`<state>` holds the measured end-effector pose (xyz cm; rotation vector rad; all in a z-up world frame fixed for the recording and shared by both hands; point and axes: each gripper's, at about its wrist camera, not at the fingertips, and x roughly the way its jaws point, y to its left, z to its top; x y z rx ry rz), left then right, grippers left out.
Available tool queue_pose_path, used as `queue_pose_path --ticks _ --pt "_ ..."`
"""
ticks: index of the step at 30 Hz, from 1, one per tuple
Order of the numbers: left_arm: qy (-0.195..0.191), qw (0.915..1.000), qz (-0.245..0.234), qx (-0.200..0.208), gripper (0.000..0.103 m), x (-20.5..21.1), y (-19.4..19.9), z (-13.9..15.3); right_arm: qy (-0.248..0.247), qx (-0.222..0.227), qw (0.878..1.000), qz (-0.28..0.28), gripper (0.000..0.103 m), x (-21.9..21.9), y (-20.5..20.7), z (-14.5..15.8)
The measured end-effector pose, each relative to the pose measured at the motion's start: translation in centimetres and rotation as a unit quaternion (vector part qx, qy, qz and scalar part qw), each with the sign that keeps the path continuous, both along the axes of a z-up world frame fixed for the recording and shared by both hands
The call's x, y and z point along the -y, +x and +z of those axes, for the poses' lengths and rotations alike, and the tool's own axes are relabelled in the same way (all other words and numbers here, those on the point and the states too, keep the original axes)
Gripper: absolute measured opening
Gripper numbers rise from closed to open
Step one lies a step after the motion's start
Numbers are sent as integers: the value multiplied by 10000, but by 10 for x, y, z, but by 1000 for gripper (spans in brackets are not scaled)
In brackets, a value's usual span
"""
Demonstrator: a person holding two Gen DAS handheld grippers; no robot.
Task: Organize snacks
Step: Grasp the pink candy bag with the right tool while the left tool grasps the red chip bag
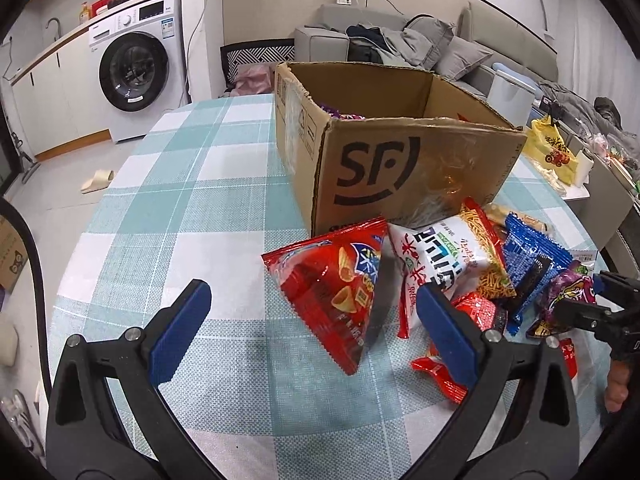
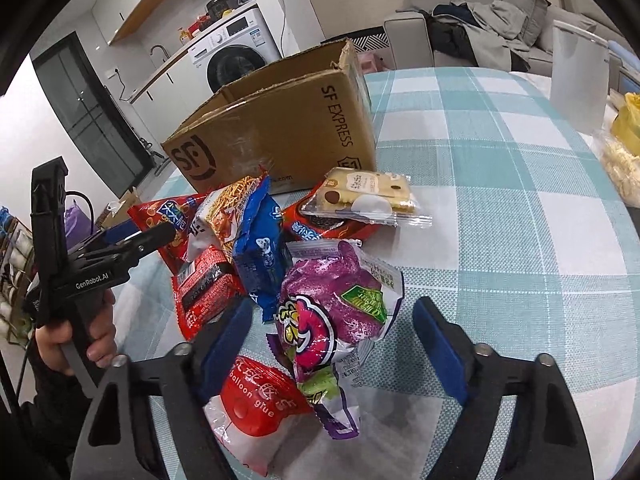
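The purple crinkled foil snack bag (image 2: 336,320) lies directly ahead of the right gripper (image 2: 334,344), in the lower centre of the right wrist view, between the two blue-padded fingers (image 2: 440,352), which are spread wide and hold nothing. Its long axis runs roughly top to bottom in that frame, along the fingers and not across them, so a closing pinch would probably meet its puffed sides. The right gripper looks the nearer tool to this bag.

The left gripper (image 1: 314,320) is also spread and empty. In the left wrist view, the red glossy triangular chip bag (image 1: 332,288) sits between its pads, tilted with one corner pointing to the lower centre of the frame.

The rest of the pile lies centre left in the right view: a white and orange noodle-snack packet (image 2: 228,208), a blue foil biscuit packet (image 2: 260,256), a small red crinkled packet (image 2: 204,292), a clear-wrapped pale cake slice (image 2: 368,196) and a red and white balloon glue pouch (image 2: 256,404) at the lower edge, touching the purple bag.

Behind them, in the upper centre, stands the open brown corrugated cardboard box (image 2: 280,128) with torn rims, just beyond the pile on the teal and white checked tablecloth (image 2: 500,220). Something purple already shows inside it in the left view. All the wrappers look thin, slippery and air-filled, so they would likely deform under a squeeze.
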<state>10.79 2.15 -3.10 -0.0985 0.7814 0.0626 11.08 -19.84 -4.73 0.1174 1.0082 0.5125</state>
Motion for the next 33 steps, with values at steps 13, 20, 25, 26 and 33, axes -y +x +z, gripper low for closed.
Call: queue_pose_path --ticks 13,20,25,26,33 --pt "-75 9999 29 -86 102 -7 10 -10 23 118 9999 73 55 -4 -5 1" --pt "-101 9999 71 -88 102 -11 12 -12 219 399 9990 32 55 -1 -10 15" --pt "-68 9998 159 -123 102 -14 17 -15 231 481 9986 1 55 -3 -10 19" --pt "-91 9997 157 -136 102 -15 19 -16 242 484 9985 -8 55 -2 -11 19" --pt "-469 9986 42 -247 80 -22 29 -23 264 512 9983 -21 55 -2 -13 20"
